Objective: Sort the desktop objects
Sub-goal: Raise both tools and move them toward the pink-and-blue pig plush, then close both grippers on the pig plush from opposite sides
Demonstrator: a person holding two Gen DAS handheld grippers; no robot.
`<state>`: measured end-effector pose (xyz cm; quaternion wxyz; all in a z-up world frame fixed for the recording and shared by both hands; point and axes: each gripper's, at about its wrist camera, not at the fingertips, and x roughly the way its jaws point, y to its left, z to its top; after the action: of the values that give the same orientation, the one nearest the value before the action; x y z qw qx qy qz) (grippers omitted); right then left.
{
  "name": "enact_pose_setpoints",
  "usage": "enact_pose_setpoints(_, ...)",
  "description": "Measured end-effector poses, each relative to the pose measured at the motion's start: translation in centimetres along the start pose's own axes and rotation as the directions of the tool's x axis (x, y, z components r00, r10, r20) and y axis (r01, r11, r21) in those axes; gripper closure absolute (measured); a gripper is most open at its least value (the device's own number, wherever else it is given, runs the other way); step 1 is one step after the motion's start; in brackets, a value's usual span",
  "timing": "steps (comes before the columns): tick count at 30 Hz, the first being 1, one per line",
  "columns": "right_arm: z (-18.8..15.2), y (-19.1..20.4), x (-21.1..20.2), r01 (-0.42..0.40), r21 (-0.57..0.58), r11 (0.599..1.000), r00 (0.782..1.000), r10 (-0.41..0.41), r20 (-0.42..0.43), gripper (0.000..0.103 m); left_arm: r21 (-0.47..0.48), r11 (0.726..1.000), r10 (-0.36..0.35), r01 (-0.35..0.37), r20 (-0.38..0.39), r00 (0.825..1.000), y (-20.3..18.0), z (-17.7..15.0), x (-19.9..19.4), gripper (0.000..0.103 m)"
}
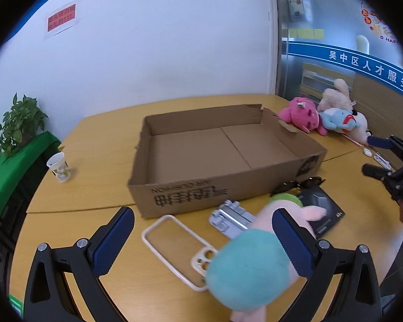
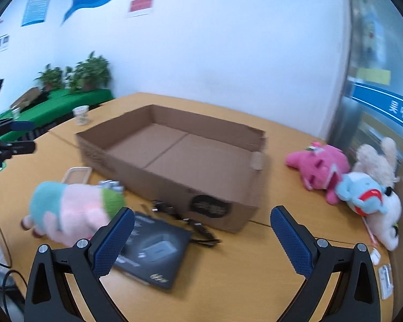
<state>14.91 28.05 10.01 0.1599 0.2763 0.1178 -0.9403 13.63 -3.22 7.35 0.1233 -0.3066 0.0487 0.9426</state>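
Cardboard, open-topped and empty, forms the box (image 1: 223, 145) at 12 o'clock from your left gripper (image 1: 201, 237), whose jaws stand spread with nothing pinched. The pastel plush toy (image 1: 255, 257) lies on the desk (image 1: 94, 187) at about 3 o'clock within that gap, its teal end low in the left wrist view and its pink limb reaching past the right-hand jaw; whether it touches the blue pad there cannot be told. Its long axis runs roughly from 7 to 1 o'clock, nearly along the jaws, not across them. Beside it at 9 o'clock lies a clear phone case (image 1: 174, 249), and at 12 o'clock a grey metal stand (image 1: 229, 218).

Your right gripper (image 2: 201, 238) also has its jaws spread and empty; from it the plush lies at 10 o'clock, just beyond the left-hand jaw, with a black packet (image 2: 153, 252) at 9 o'clock and a dark cable (image 2: 185, 220) just short of the box. Three more soft toys (image 2: 344, 185) rest well apart at 2 o'clock.

Judgement: the left gripper is the nearer, and closing on the plush seems the step in hand.
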Motion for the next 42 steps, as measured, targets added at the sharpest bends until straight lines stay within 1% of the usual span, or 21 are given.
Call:
enact_pose_setpoints(1, -0.3, 0.7, 0.0, -0.033, 0.004, 0.999, 0.999, 0.033, -0.001, 0.022, -0.010, 1.000, -0.019, 0.019, -0.002, 1.000, -0.3, -0.2, 0.1, 0.024)
enact_pose_setpoints(2, -0.5, 1.0, 0.2, -0.067, 0.018, 0.998, 0.998, 0.067, -0.014, 0.062, -0.022, 0.999, -0.040, 0.039, -0.015, 0.999, -0.5, -0.4, 0.3, 0.067)
enact_pose_setpoints(3, -0.7, 1.4, 0.5, -0.102, 0.045, 0.994, 0.994, 0.104, -0.036, 0.080, -0.041, 0.997, -0.059, 0.058, -0.043, 0.997, -0.6, -0.6, 0.7, 0.084)
enact_pose_setpoints(4, -1.0, 1.6, 0.9, -0.126, 0.074, 0.989, 0.990, 0.130, -0.052, 0.086, -0.067, 0.995, -0.081, 0.076, -0.066, 0.995, -0.7, -0.9, 1.2, 0.097)
enact_pose_setpoints(6, -1.2, 2.0, 1.2, -0.145, 0.106, 0.984, 0.987, 0.151, -0.049, 0.071, -0.086, 0.993, -0.092, 0.085, -0.077, 0.993, -1.0, -1.6, 1.3, 0.096)
enact_pose_setpoints(7, -1.2, 2.3, 1.2, -0.143, 0.114, 0.983, 0.988, 0.149, -0.049, 0.035, -0.076, 0.994, -0.083, 0.078, -0.072, 0.994, -1.3, -1.8, 1.2, 0.093)
enact_pose_setpoints(8, -1.2, 2.6, 1.3, -0.142, 0.115, 0.983, 0.988, 0.149, -0.050, 0.000, -0.065, 0.995, -0.076, 0.071, -0.069, 0.995, -1.6, -1.9, 0.9, 0.076)
enact_pose_setpoints(9, -1.1, 2.9, 1.1, -0.138, 0.106, 0.985, 0.989, 0.143, -0.034, 0.001, -0.058, 0.996, -0.071, 0.067, -0.069, 0.995, -1.9, -2.1, 0.9, 0.062)
enact_pose_setpoints(10, -1.0, 3.2, 0.9, -0.141, 0.086, 0.986, 0.990, 0.142, -0.011, 0.000, -0.052, 0.997, -0.068, 0.064, -0.065, 0.996, -2.0, -2.2, 0.8, 0.028)
enact_pose_setpoints(11, -0.9, 3.6, 0.9, -0.148, 0.073, 0.986, 0.989, 0.149, -0.005, 0.000, -0.047, 0.997, -0.059, 0.056, -0.054, 0.997, -2.3, -2.2, 0.7, 0.015)
enact_pose_setpoints(13, -0.7, 4.3, 1.3, -0.166, 0.058, 0.984, 0.986, 0.168, -0.016, 0.000, -0.046, 0.998, -0.055, 0.053, -0.046, 0.997, -2.3, -2.4, 0.7, 0.015)
enact_pose_setpoints(17, -1.1, 4.9, 2.1, -0.249, 0.052, 0.967, 0.967, 0.251, -0.041, 0.000, -0.082, 0.992, -0.107, 0.100, -0.097, 0.990, -1.6, -3.2, 1.7, 0.015)
enact_pose_setpoints(23, -1.4, 7.6, 4.0, -0.317, -0.056, 0.947, 0.945, 0.311, -0.096, 0.000, -0.151, 0.972, -0.203, 0.179, -0.165, 0.965, -0.8, -5.4, 3.0, 0.015)
enact_pose_setpoints(27, -0.7, 8.5, 5.8, -0.354, -0.072, 0.932, 0.931, 0.344, -0.124, 0.000, -0.198, 0.954, -0.259, 0.223, -0.182, 0.948, -0.3, -6.8, 3.5, 0.015)
enact_pose_setpoints(30, -0.5, 10.3, 7.6, -0.423, -0.092, 0.902, 0.899, 0.404, -0.171, 0.002, -0.234, 0.939, -0.296, 0.252, -0.177, 0.939, 0.4, -7.4, 3.6, 0.016)
enact_pose_setpoints(32, -0.8, 12.3, 8.8, -0.468, -0.115, 0.876, 0.870, 0.434, -0.232, 0.007, -0.256, 0.928, -0.320, 0.270, -0.179, 0.930, 0.9, -7.6, 3.7, 0.017)
enact_pose_setpoints(35, -0.9, 14.8, 8.6, -0.496, -0.153, 0.855, 0.859, 0.458, -0.228, 0.006, -0.256, 0.935, -0.295, 0.245, -0.175, 0.939, 2.0, -8.0, 3.0, 0.017)
enact_pose_setpoints(37, -0.9, 15.6, 7.9, -0.543, -0.162, 0.824, 0.833, 0.503, -0.229, 0.006, -0.270, 0.930, -0.297, 0.249, -0.156, 0.942, 3.6, -8.4, 2.0, 0.017)
enact_pose_setpoints(39, -1.1, 16.0, 6.7, -0.618, -0.157, 0.770, 0.782, 0.584, -0.217, 0.007, -0.306, 0.910, -0.326, 0.280, -0.108, 0.939, 5.5, -8.7, 0.9, 0.018)
enact_pose_setpoints(40, -1.3, 16.0, 6.1, -0.628, -0.164, 0.761, 0.776, 0.596, -0.204, 0.007, -0.332, 0.896, -0.340, 0.294, -0.087, 0.936, 6.3, -8.9, 0.5, 0.017)
enact_pose_setpoints(42, -1.6, 16.0, 6.0, -0.565, -0.194, 0.802, 0.824, 0.535, -0.186, 0.004, -0.366, 0.883, -0.346, 0.293, -0.087, 0.934, 7.5, -9.2, 0.4, 0.017)
